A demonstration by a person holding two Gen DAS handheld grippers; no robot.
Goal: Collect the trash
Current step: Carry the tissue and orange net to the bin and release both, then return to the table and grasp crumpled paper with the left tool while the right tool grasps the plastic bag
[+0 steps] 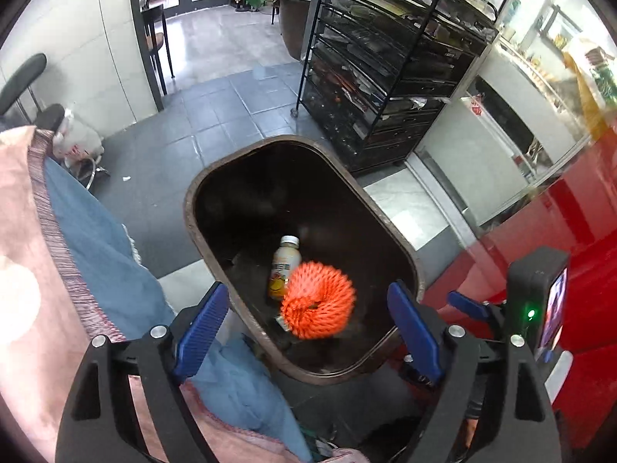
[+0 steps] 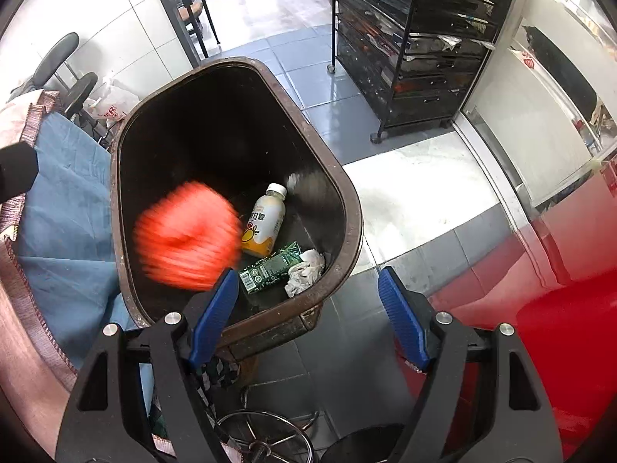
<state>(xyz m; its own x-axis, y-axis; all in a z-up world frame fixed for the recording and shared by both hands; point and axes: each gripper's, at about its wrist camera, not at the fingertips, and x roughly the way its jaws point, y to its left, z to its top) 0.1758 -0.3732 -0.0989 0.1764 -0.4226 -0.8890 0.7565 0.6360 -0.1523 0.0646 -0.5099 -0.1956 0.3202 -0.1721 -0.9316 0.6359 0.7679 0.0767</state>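
Observation:
A dark brown trash bin (image 1: pixel 193 208) stands on the floor below both grippers; it also shows in the right wrist view (image 2: pixel 353 208). An orange foam fruit net (image 1: pixel 318 301) is in mid-air inside the bin mouth, blurred in the right wrist view (image 2: pixel 185 237). At the bin's bottom lie a small juice bottle (image 2: pixel 266 220), a green carton (image 2: pixel 272 268) and a crumpled white tissue (image 2: pixel 304 272). My left gripper (image 1: pixel 308 328) is open and empty above the bin. My right gripper (image 2: pixel 308 308) is open and empty over the bin's near rim.
A black mesh rack on wheels (image 1: pixel 385 77) stands behind the bin. A red surface (image 1: pixel 540 231) lies to the right. A blue and pink cloth (image 1: pixel 77 231) hangs at the left. A stool with a metal ring (image 2: pixel 270 436) is below. A white plastic bag (image 1: pixel 77 139) lies on the floor.

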